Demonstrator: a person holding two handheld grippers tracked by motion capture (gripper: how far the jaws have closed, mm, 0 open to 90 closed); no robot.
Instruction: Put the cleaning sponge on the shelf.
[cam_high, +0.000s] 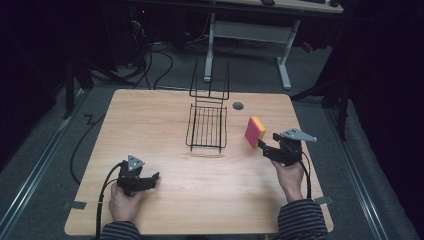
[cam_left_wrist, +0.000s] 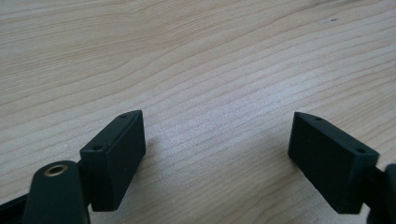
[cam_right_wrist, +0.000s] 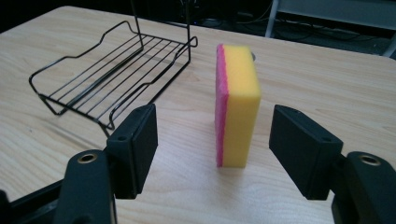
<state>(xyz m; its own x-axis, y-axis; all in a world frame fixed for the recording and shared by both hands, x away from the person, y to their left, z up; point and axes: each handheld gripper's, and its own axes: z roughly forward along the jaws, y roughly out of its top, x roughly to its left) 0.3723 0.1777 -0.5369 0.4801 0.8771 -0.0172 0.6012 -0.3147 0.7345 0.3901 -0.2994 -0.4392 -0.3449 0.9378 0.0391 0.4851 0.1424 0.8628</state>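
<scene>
Sponge (cam_right_wrist: 237, 105) upright on edge — between right gripper (cam_right_wrist: 212, 140) spread jaws, untouched

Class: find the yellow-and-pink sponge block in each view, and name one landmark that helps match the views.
High view: yellow-and-pink sponge block right of centre, before the right gripper.
Right gripper view: centre, standing on edge between the open jaws.
Left gripper view: wooden tabletop.
Shared landmark: black wire rack.

Dim room: grey carpet floor (cam_high: 45, 150), white-legged desk (cam_high: 250, 30) behind.
</scene>
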